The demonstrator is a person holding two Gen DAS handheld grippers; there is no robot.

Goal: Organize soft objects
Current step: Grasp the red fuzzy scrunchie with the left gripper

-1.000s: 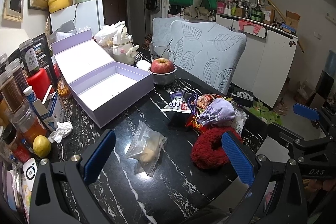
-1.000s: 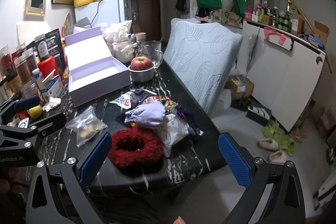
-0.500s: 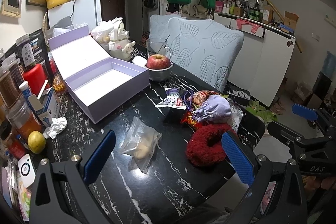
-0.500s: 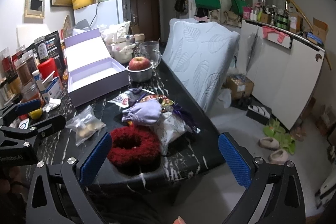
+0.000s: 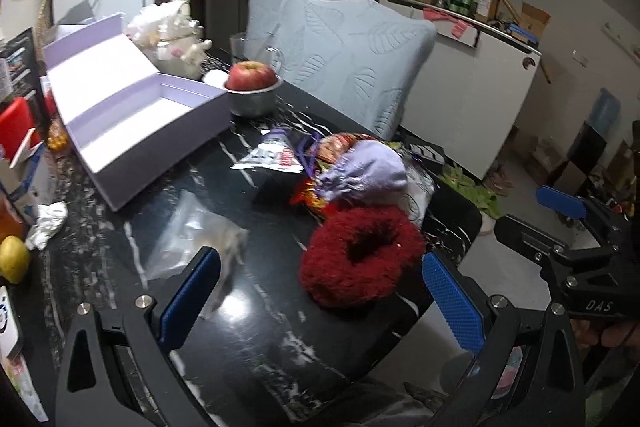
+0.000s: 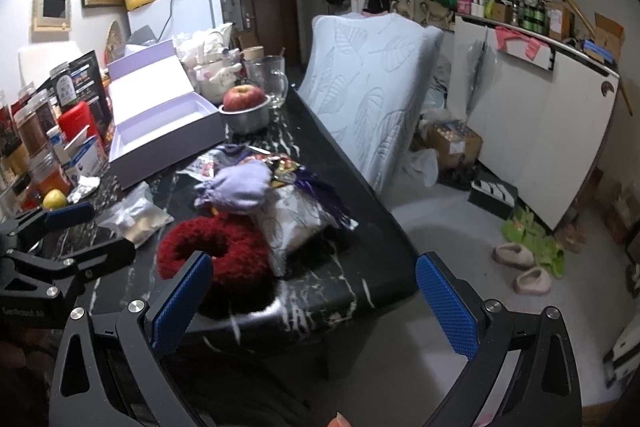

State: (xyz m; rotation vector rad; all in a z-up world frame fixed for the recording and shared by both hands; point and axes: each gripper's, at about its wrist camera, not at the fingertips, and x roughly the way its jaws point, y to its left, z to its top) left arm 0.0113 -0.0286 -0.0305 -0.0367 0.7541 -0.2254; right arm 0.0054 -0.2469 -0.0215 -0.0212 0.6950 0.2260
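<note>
The right wrist view alone takes in the pale leaf-patterned cushion (image 6: 372,95) whole, standing at 1 o'clock beside the black table (image 6: 320,291), plus slippers (image 6: 520,267) on the floor at 3 o'clock; the left wrist view alone shows the bare glossy tabletop (image 5: 280,327) near the camera. Both show the open purple box (image 5: 132,123) at 10 o'clock, empty inside, with an apple (image 5: 251,76) in a metal bowl (image 5: 253,103) touching its far corner.

The red fluffy ring (image 5: 360,255) lies near the table's front edge, at 1 o'clock from the left gripper (image 5: 320,299). A lilac pouch (image 5: 364,171) rests just behind it on snack bags (image 5: 276,157). A clear plastic bag (image 5: 196,239), blurred, lies at 11 o'clock.

The left gripper hovers over the table, jaws wide and holding nothing. The right gripper (image 6: 312,295) hangs off the table's corner, also spread wide and empty, its left finger (image 6: 176,303) in front of the ring (image 6: 216,251).
</note>
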